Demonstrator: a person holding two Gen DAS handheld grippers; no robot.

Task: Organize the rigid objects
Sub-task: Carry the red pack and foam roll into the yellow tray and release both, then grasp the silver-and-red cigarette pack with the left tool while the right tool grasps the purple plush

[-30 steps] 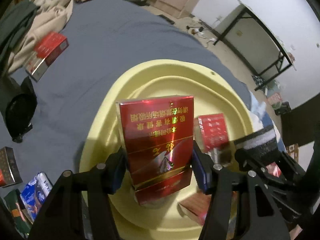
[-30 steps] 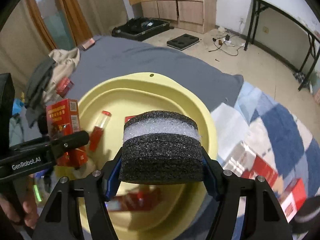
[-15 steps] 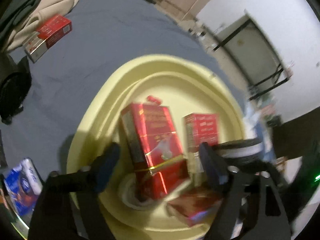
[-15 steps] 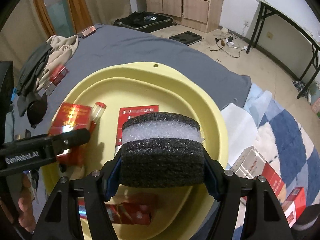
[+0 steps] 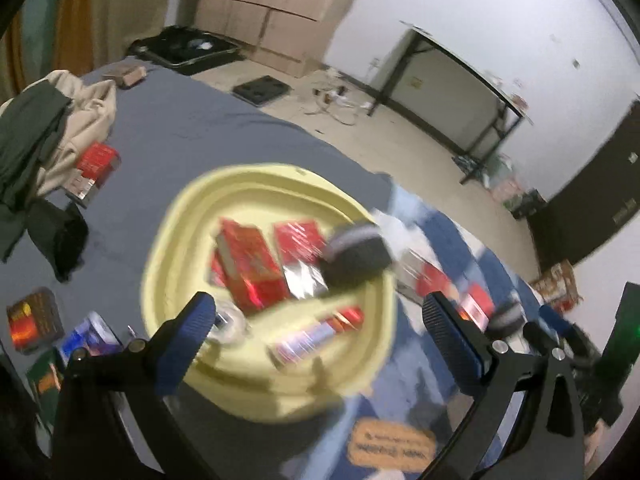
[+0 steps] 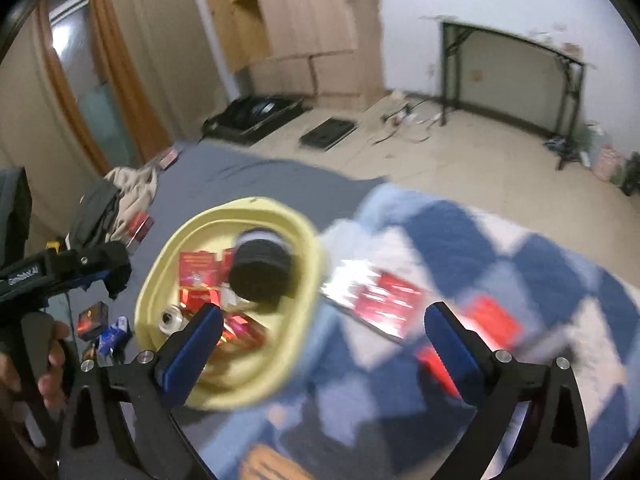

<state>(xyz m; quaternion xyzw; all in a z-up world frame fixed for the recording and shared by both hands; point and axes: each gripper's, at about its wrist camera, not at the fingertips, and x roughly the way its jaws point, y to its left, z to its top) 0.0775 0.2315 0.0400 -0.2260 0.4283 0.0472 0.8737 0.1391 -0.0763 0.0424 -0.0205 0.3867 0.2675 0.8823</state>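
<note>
While both tools gape wide w/ nothing between pads, having just opened, left tool (image 5: 320, 320) & right tool (image 6: 320, 328) hang above yellow basin (image 5: 172, 240); foam block (image 6: 260, 276) & red box (image 5: 248, 264) lie inside.

The left gripper (image 5: 320, 320) hangs above the near side of the yellow basin (image 5: 172, 240), tilted down toward it. Its jaws have just been opening and now stand wide apart, with nothing pressed between the blue-padded fingers (image 5: 192, 320). The right gripper (image 6: 320, 328) hangs over the basin's right rim, also angled downward. Its jaws have just been opening too, and its blue fingers (image 6: 196, 336) stand wide with nothing gripped. In the right wrist view the left gripper reaches in from the left of the basin, and a hand (image 6: 48, 368) wraps its black handle, fingertips curled around the grip.
</note>
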